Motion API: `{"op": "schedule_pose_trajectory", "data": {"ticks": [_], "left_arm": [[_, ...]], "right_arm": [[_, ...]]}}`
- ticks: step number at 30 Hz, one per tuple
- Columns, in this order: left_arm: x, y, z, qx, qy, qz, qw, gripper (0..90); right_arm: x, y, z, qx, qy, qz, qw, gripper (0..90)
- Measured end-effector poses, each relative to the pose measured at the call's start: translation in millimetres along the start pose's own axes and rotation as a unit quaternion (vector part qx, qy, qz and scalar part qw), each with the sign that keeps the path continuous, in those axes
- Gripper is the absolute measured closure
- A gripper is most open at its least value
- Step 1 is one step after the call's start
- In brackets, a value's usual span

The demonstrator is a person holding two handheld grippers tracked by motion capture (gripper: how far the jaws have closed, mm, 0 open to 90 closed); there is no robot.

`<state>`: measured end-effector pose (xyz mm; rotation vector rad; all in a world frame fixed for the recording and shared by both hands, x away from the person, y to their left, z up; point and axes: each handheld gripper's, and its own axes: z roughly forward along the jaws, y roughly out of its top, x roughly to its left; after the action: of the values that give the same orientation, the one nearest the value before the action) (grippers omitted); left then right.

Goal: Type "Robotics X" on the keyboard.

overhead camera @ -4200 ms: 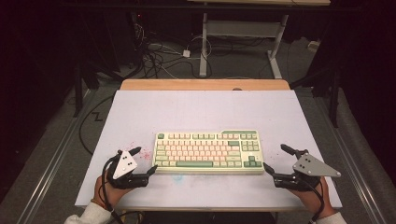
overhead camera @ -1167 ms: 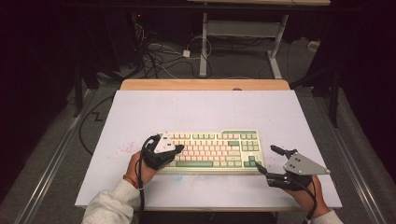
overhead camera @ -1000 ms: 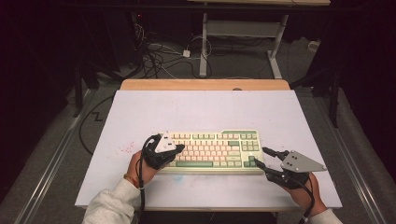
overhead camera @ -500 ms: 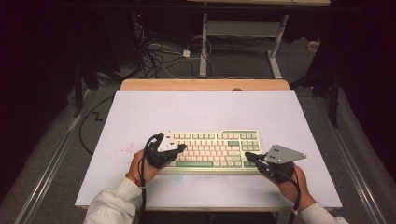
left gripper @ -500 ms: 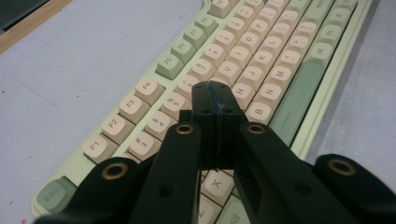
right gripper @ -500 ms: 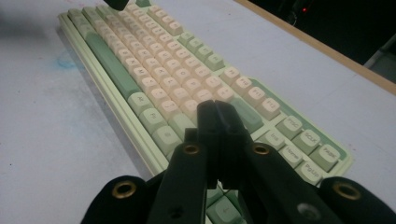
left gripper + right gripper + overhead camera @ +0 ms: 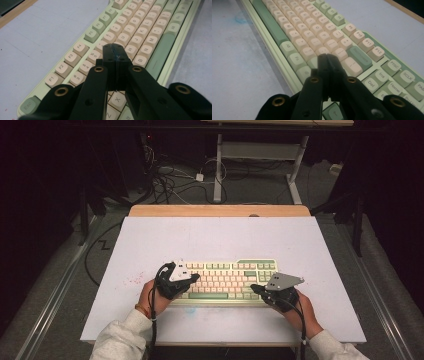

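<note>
A cream and green keyboard point(image 7: 227, 280) lies on the white table point(image 7: 220, 240), near its front edge. My left gripper point(image 7: 192, 279) is shut and empty, hovering over the keyboard's left half. In the left gripper view its closed tips point(image 7: 115, 50) sit just above the letter keys point(image 7: 132, 37) near G and H. My right gripper point(image 7: 254, 289) is shut too, over the keyboard's right part. In the right gripper view its tips point(image 7: 327, 58) hang above the keys point(image 7: 322, 37) near the shift and enter area. I cannot tell whether either tip touches a key.
The table has a wooden strip point(image 7: 220, 210) along its far edge. Behind it on the dark floor lie cables point(image 7: 170, 175) and a white desk frame point(image 7: 260, 150). Faint red specks point(image 7: 132, 281) mark the table left of the keyboard.
Both grippers have moved inward from beside the keyboard to over it. The left came first, onto the left half; the right slid left over the right end during the last second.
</note>
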<state>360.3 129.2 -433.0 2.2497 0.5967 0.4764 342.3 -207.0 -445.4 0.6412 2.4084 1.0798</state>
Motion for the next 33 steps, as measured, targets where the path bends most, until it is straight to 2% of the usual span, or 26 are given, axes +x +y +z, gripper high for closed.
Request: {"op": "schedule_pose_trajectory", "data": {"ticks": [12,18,33], "left_arm": [[0.3,-0.1,-0.5,-0.001,-0.001,-0.002,1.0,87.8],[1.5,-0.6,-0.8,0.001,0.001,-0.003,1.0,87.7],[1.0,-0.3,-0.6,0.001,0.001,-0.004,1.0,87.8]], "right_arm": [[-0.2,1.4,9.8,0.021,-0.009,0.006,0.9997,90.0],[-1.2,0.1,12.5,0.03,-0.011,0.001,0.9995,90.0],[-2.1,0.7,14.3,0.033,-0.013,0.007,0.9993,90.0]]}}
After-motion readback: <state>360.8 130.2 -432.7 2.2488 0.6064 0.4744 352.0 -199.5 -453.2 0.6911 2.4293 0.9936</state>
